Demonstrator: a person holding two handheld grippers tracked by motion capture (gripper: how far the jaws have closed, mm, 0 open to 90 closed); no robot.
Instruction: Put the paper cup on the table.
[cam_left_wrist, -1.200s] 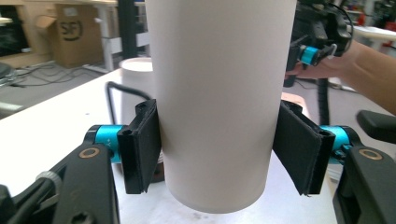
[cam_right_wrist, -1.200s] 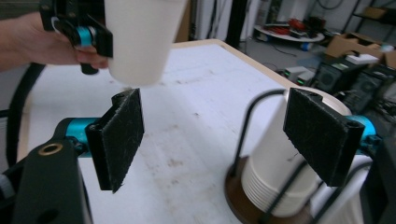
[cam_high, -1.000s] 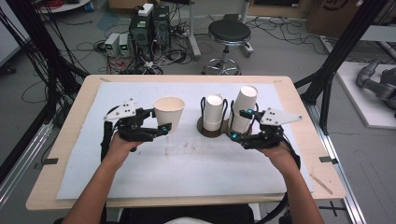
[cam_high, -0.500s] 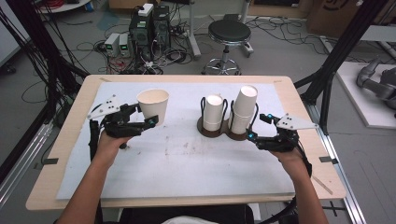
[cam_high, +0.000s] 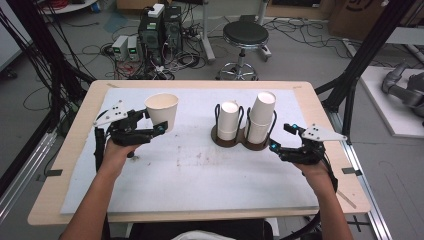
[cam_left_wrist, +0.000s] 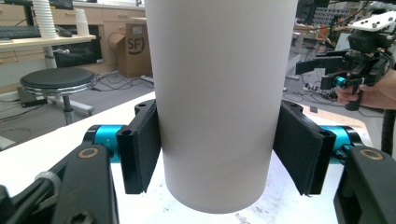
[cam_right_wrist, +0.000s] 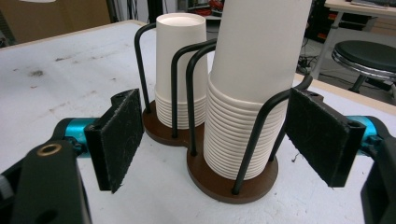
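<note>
Left claw (cam_high: 159, 121): I have it pinching a single white paper cup (cam_high: 162, 110), upright, lifted off the tabletop on the left.
Right claw (cam_high: 280, 136): spread wide, holding nothing, just right of the holder.
Dark brown two-ring cup holder (cam_high: 239, 140): mid-tabletop, two stacks of white paper cups (cam_high: 261, 117), right stack taller.
White-covered wooden tabletop (cam_high: 200, 175): stained near centre.

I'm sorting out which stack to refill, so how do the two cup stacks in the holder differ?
The right stack stands taller than the left stack. In the right gripper view, the right stack shows many more nested rims at its base than the left stack. The right stack sits nearest the right gripper, the left stack farther off. Both are white paper cups, upside down, in the black wire holder.
</note>
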